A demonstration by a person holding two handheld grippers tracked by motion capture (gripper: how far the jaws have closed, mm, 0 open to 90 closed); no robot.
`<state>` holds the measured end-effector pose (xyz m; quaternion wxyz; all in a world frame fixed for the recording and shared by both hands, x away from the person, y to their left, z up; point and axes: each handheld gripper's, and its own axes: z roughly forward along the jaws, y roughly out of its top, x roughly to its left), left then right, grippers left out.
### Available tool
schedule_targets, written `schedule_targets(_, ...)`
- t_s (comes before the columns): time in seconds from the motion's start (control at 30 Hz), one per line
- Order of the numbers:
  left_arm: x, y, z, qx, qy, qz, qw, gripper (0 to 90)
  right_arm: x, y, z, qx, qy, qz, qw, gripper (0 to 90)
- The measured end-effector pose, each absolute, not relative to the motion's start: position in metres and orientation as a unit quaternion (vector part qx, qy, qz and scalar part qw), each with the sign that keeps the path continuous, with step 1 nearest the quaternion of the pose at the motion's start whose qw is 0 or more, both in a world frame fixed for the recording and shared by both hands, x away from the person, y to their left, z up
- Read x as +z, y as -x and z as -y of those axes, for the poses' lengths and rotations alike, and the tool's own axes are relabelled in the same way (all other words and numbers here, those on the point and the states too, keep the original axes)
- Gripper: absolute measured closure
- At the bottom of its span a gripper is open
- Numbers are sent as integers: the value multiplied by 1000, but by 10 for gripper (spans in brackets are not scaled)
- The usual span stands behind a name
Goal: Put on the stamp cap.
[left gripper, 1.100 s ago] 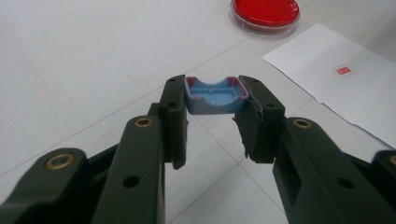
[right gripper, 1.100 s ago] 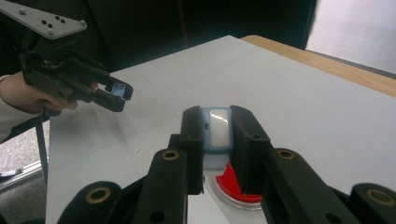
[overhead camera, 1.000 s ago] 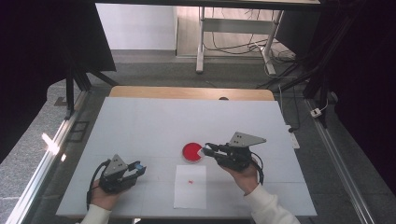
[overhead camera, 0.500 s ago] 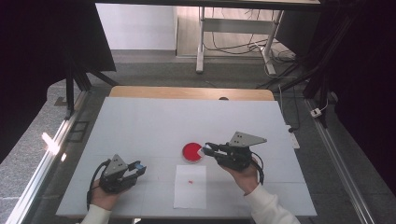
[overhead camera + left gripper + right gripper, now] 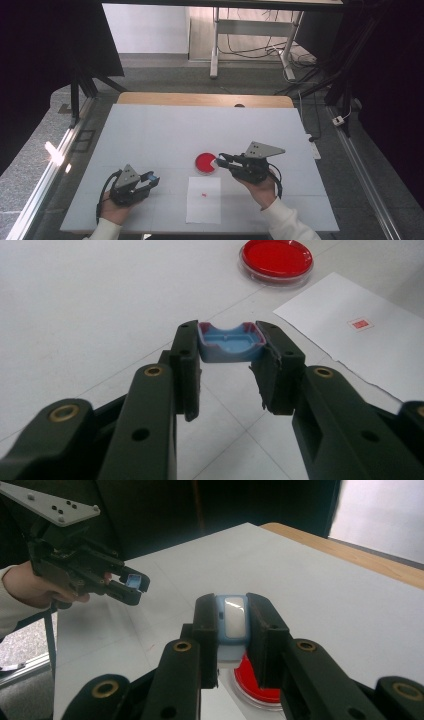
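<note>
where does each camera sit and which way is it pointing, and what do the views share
High view: fixed above the person's side, looking forward and down on the white table; both hands enter from below, left gripper and right gripper.
Left gripper view: rides the left gripper, looking along its jaws, which clamp a small blue cap, toward the red dish and paper sheet.
Right gripper view: rides the right gripper, which clamps a pale blue stamp, facing the left gripper.
Shared: all three show the red dish.
</note>
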<state>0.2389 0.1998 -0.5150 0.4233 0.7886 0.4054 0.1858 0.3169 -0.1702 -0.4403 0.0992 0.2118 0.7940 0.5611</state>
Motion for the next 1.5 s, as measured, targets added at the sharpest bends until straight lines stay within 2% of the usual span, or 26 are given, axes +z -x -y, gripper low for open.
schedule_targets(1.5,-510,-257,-150,176,-812,-357,426,642,-443,-317,167,556,-212,-798,99,753)
